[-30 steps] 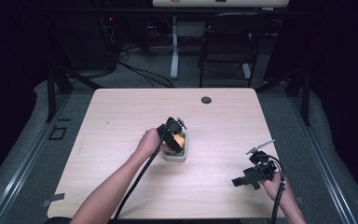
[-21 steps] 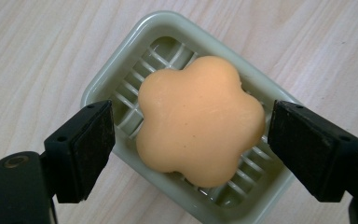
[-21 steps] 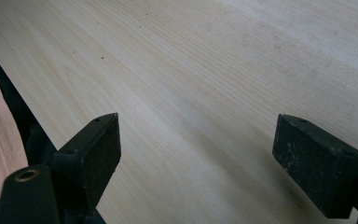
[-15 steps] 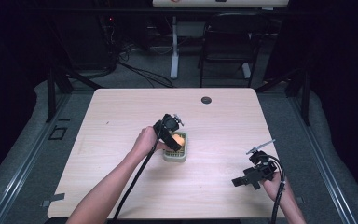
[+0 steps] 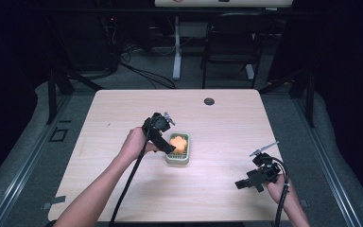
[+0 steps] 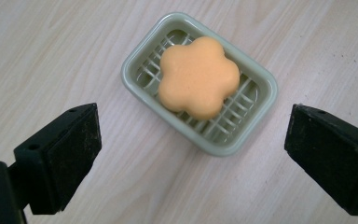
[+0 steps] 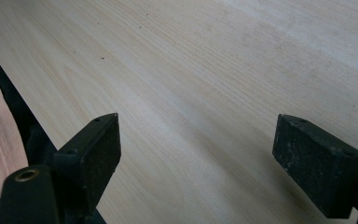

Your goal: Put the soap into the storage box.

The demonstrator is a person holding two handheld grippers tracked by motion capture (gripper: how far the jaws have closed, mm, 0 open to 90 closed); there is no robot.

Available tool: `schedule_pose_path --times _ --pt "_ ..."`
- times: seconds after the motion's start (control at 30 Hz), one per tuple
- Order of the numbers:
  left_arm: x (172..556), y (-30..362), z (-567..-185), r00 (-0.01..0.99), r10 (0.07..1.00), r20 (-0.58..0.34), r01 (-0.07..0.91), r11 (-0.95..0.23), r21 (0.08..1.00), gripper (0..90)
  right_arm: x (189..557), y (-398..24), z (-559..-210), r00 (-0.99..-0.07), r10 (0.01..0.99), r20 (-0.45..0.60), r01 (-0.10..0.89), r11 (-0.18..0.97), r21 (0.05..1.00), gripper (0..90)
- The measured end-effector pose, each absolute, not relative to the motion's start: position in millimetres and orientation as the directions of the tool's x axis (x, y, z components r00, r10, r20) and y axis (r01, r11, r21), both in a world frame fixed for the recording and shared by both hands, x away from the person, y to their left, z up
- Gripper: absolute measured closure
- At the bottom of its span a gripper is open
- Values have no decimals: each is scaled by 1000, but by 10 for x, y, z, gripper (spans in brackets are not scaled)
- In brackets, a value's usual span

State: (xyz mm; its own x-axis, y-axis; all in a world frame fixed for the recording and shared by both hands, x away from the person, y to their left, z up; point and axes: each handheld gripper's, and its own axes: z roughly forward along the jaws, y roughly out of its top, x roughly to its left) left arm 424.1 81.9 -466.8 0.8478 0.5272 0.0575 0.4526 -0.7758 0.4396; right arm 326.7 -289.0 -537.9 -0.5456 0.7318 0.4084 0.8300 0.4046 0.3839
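On the wooden table, an orange soap lies in a green dish. Above the dish, the left gripper has just been opening, empty; well apart, the right gripper is spread too.

One soap, one dish (two tools, seemingly)

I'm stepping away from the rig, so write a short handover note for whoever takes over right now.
Left gripper: jaws have just been opening, now wide apart with nothing between them, above the soap dish.
Right gripper: open, empty, over bare table near the right front corner.
Things: orange flower-shaped soap lies in the green dish, mid-table.
Done: soap sits in the dish, released.
Left: probably just draw the left gripper clear.
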Motion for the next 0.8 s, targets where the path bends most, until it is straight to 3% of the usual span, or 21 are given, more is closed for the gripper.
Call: schedule_pose_path --times 0.8 --pt "3607 1649 -4731 795 605 39 531 -725 439 1 3282 -2899 -5369 -568 720 399 818 438 373 150"
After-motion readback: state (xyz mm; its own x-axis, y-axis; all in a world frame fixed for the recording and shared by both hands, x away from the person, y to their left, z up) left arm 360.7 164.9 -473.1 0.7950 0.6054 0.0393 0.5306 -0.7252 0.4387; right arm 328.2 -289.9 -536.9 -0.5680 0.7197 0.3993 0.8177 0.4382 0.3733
